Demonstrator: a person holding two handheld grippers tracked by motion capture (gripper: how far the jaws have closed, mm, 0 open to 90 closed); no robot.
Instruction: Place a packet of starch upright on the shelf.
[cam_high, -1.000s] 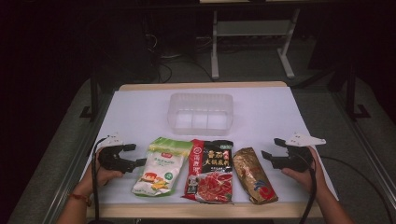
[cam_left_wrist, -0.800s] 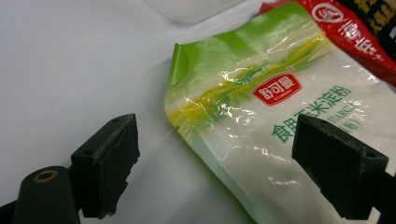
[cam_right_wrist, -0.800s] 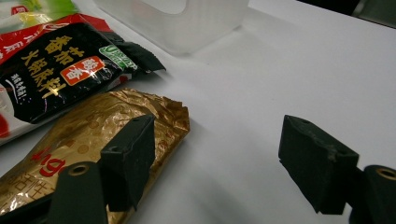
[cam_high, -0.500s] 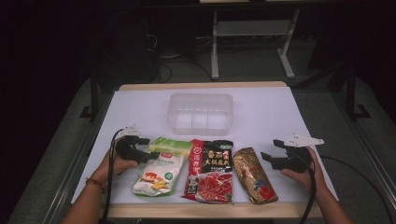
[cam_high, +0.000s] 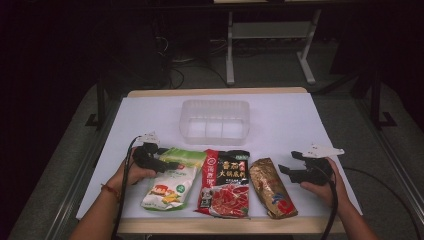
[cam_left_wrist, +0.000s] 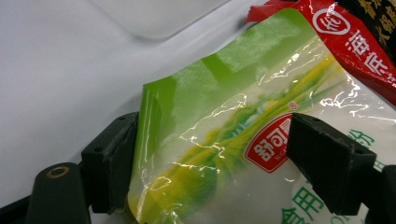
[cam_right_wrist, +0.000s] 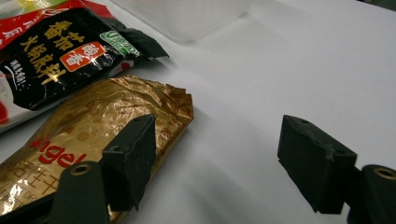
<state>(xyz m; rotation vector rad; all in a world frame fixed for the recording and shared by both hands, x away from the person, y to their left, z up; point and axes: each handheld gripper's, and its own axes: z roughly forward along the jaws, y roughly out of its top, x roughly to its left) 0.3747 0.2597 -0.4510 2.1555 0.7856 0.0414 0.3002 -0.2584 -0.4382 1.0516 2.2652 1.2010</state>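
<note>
Green pouch corner between the left tool's spread jaws

Left tool (cam_high: 167, 164), seen from the high view: held in the person's left hand (cam_high: 131, 172), laid over the upper left corner of the green pouch (cam_high: 172, 178). In the left gripper view, left tool (cam_left_wrist: 212, 154) straddling that corner: one jaw just off the pouch's folded left edge, the other over the red logo on its printed face. Jaws wide apart, just been closing a little, pouch film between them, not visibly pinched. Pouch lying flat on the white worktop (cam_high: 280, 120), near its front edge, leftmost of three packets in a row.

Next along the row: red and black packet (cam_high: 225, 182), its upper left edge touching or overlapping the green pouch. Then gold packet (cam_high: 270, 187), angled, just beside the red and black one.

Right tool (cam_high: 285, 171), held in the right hand (cam_high: 325, 185), resting at the right of the gold packet, pointing toward it. In the right gripper view, right tool (cam_right_wrist: 215, 149) spread wide with nothing gripped: one jaw in front of the gold packet's (cam_right_wrist: 93, 135) top corner, the other over bare worktop.

Farther back, clear plastic container (cam_high: 215, 121), well apart from both tools, at mid-worktop behind the packets.
</note>
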